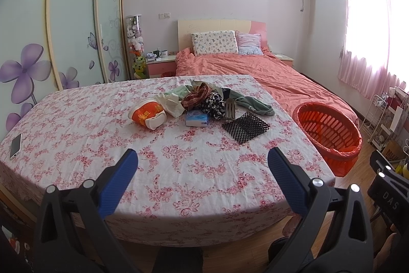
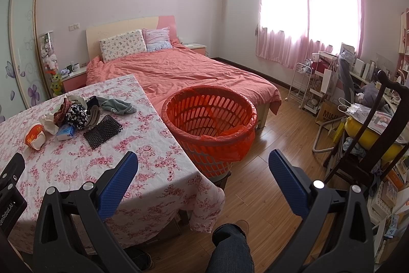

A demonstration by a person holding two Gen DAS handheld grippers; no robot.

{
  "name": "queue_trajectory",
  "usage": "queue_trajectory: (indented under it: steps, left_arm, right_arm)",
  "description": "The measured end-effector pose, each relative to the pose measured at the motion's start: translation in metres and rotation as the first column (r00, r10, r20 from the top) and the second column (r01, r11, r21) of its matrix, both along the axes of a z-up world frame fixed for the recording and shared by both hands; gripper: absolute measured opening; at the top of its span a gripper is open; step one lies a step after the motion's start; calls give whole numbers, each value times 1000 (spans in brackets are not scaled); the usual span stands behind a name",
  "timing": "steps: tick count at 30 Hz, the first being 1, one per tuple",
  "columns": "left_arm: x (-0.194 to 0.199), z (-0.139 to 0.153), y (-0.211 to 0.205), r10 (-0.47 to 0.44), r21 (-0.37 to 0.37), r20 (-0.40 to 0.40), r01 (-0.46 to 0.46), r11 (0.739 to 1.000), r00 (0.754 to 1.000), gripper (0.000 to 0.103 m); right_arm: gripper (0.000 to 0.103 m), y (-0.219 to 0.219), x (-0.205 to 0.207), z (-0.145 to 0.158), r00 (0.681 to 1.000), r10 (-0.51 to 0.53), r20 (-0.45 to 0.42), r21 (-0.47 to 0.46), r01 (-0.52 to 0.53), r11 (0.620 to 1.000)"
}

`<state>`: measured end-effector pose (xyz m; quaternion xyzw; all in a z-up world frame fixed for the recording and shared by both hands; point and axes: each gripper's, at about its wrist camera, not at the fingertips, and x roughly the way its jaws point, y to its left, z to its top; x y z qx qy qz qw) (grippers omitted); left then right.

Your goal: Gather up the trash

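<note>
Both your tools, left tool (image 1: 202,163) and right tool (image 2: 203,163), gape wide and empty; orange slatted plastic basket (image 2: 209,124) sits mid-frame beside the floral-clothed counter (image 2: 143,145).

White letters "DAS" stand on the black gripper body (image 1: 389,198) at four o'clock in the left wrist view. In the right wrist view, "enRobot.AI" runs along the black gripper body (image 2: 10,211) at nine o'clock, its first letters cut off. A brown paper bag (image 2: 329,114) on the floor at three o'clock shows "MUJ". The orange cup (image 2: 34,136) on the table carries gold characters too small to read.
</note>
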<state>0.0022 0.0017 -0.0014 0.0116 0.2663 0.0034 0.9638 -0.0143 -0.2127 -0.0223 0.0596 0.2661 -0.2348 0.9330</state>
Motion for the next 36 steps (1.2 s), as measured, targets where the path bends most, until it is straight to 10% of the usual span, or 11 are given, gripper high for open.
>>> queue_trajectory:
  steps: [14, 36]
  left_arm:
    - [103, -34, 86, 167, -40, -116, -172, 984, 979, 99]
    - [274, -98, 135, 221, -62, -345, -257, 964, 912, 99]
  right_arm:
    - [101, 10, 87, -24, 990, 128, -63, 93, -122, 988]
    - [95, 61, 255, -84, 862, 443, -247, 216, -396, 892]
